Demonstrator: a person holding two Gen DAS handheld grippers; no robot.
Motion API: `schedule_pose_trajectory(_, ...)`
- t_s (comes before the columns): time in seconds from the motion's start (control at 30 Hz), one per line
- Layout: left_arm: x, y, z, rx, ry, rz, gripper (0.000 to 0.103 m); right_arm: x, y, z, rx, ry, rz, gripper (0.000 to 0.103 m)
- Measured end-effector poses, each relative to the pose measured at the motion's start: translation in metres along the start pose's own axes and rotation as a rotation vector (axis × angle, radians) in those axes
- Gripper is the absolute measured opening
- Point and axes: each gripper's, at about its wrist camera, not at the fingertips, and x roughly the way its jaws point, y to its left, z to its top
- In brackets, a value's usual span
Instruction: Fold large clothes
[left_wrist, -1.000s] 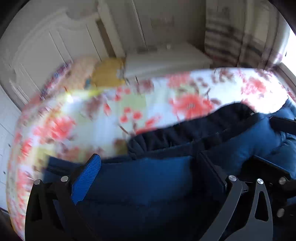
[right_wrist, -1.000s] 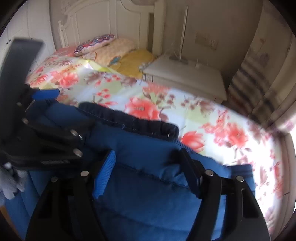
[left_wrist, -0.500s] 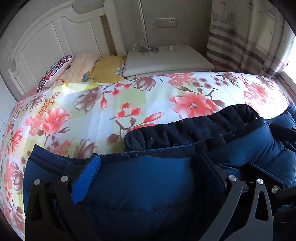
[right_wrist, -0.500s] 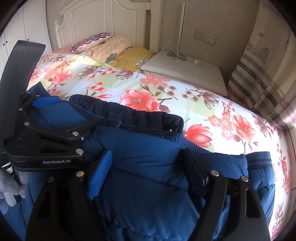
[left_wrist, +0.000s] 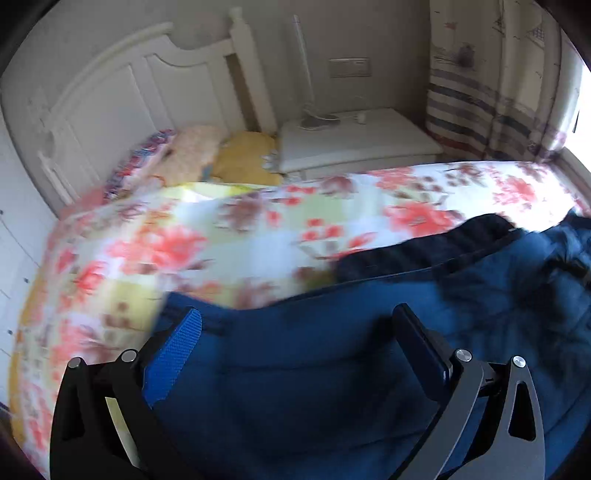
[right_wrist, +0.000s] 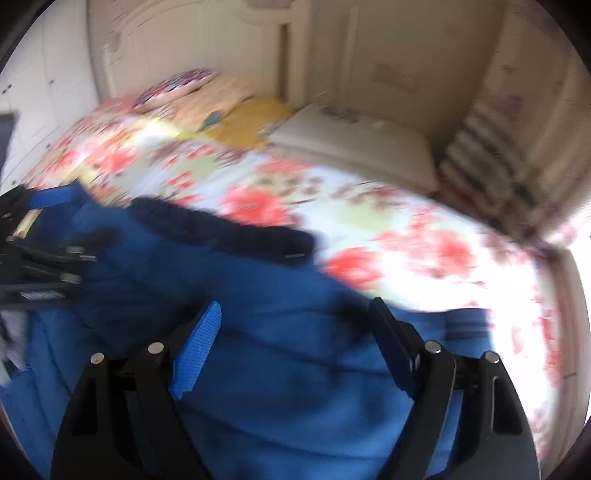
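Observation:
A large blue padded jacket (left_wrist: 332, 354) with a dark navy ribbed collar (left_wrist: 424, 251) lies on the floral bedspread (left_wrist: 184, 243). My left gripper (left_wrist: 299, 332) is open, its jaws wide apart over the jacket's left part. My right gripper (right_wrist: 295, 325) is open over the jacket (right_wrist: 295, 387) near its right edge. The collar (right_wrist: 221, 229) shows beyond it, and the left gripper's body (right_wrist: 33, 258) sits at the left edge of the right wrist view. Both views are blurred by motion.
A white headboard (left_wrist: 122, 96) and pillows (left_wrist: 192, 155) are at the back left. A white bedside table (left_wrist: 354, 144) with a lamp stands behind the bed. A striped curtain (left_wrist: 498, 103) hangs at the right by a bright window.
Both grippers have pulled back and up from the jacket; more bedspread and wall show. The jacket stays flat on the bed. Both stay open.

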Motion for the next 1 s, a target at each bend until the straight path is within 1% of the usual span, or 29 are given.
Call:
schedule_pose_trajectory(0.03,0.002,0.008,-0.002,0.000,0.005,0.018,0.099,-0.004,-0.017,0.000,0.034,-0.007,-0.015,0.083)
schedule_pose_trajectory(0.1,0.012,0.025,-0.006,-0.013,0.022,0.062,0.099,-0.001,-0.049,-0.006,0.117,0.007,-0.040,0.083)
schedule_pose_trajectory(0.13,0.020,0.034,-0.009,-0.045,0.041,0.058,0.099,0.006,-0.066,-0.013,0.165,0.027,-0.038,0.085)
schedule_pose_trajectory(0.2,0.029,0.041,-0.013,-0.093,0.059,0.018,0.099,0.018,-0.086,-0.028,0.260,0.031,0.049,0.087)
schedule_pose_trajectory(0.23,0.031,0.041,-0.013,-0.099,0.060,0.020,0.099,0.020,-0.090,-0.032,0.287,0.018,0.067,0.087)
schedule_pose_trajectory(0.33,0.032,0.039,-0.015,-0.087,0.049,0.042,0.099,0.019,-0.083,-0.032,0.244,0.006,0.025,0.088)
schedule_pose_trajectory(0.37,0.032,0.038,-0.015,-0.087,0.048,0.043,0.099,0.020,-0.082,-0.032,0.241,0.008,0.024,0.088)
schedule_pose_trajectory(0.5,0.033,0.042,-0.017,-0.111,0.053,0.013,0.099,0.025,-0.090,-0.032,0.278,0.022,0.075,0.090)
schedule_pose_trajectory(0.57,0.033,0.044,-0.017,-0.124,0.055,0.000,0.099,0.026,-0.086,-0.031,0.279,0.017,0.074,0.090)
schedule_pose_trajectory(0.7,0.033,0.045,-0.017,-0.130,0.052,-0.001,0.099,0.023,-0.093,-0.037,0.318,-0.020,0.108,0.090)
schedule_pose_trajectory(0.87,0.033,0.045,-0.018,-0.135,0.054,-0.005,0.099,0.023,-0.095,-0.037,0.325,-0.023,0.116,0.090)
schedule_pose_trajectory(1.0,0.034,0.048,-0.018,-0.152,0.060,-0.015,0.099,0.025,-0.098,-0.039,0.350,-0.024,0.147,0.090)
